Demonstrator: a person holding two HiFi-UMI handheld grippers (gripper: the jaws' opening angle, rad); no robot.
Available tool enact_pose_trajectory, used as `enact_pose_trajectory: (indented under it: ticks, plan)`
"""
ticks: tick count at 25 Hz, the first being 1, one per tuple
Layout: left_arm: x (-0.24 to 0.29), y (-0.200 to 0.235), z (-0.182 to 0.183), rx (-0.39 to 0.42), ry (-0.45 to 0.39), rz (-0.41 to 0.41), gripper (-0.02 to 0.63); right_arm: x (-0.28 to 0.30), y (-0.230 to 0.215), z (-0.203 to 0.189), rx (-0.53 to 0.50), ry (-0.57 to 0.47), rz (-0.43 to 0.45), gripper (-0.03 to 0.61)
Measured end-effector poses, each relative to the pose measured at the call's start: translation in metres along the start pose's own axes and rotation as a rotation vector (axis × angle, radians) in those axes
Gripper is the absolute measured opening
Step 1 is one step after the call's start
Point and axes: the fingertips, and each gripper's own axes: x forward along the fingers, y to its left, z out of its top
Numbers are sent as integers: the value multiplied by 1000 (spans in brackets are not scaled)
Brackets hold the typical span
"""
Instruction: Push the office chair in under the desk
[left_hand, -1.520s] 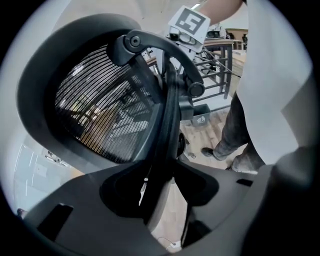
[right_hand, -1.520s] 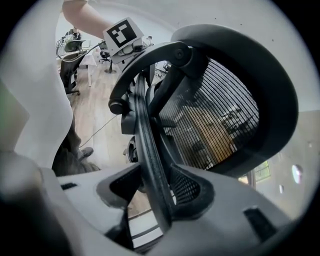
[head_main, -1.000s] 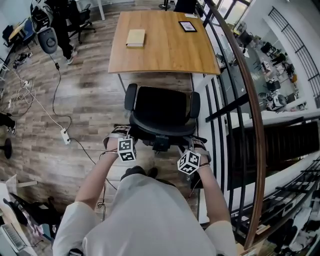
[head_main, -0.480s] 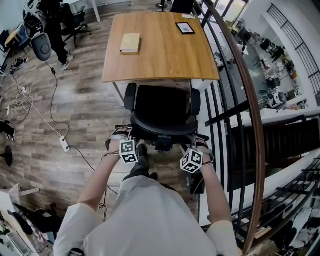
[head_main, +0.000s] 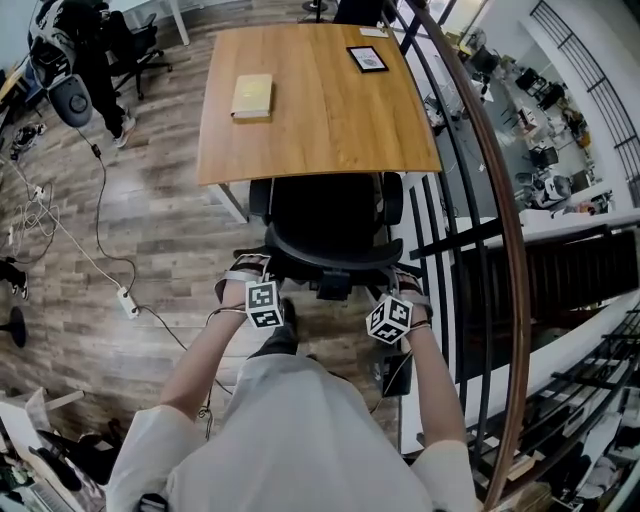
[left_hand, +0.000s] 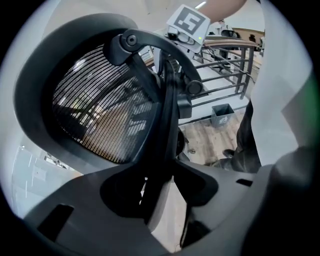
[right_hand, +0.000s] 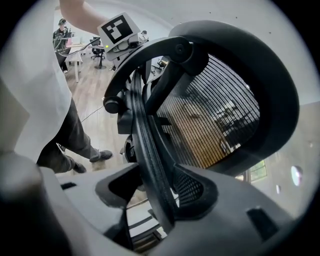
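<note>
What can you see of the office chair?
The office chair is black, with a mesh backrest on a plastic-looking frame, two armrests and a seat. It stands upright, seat partly under the wooden desk. Its backrest rim runs between the jaws of the closing left claw and the opening right claw.

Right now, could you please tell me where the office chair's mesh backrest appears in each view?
Head view: the backrest sits at centre, seen edge-on from above, just below the desk in the picture.
Left gripper view: it fills the upper left.
Right gripper view: it fills the upper right.
Shared landmark: the person's dark trouser leg.
</note>
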Motion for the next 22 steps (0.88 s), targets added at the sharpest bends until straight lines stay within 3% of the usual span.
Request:
enact_pose_trajectory:
  ticks: [8,22]
  plan:
    - [23,60,-7,57,-23,18,162,34,-53,12,19,16,-26,207]
    - [57,136,-10,56,-43,53,152,85,-131,21,29,50,-46,227]
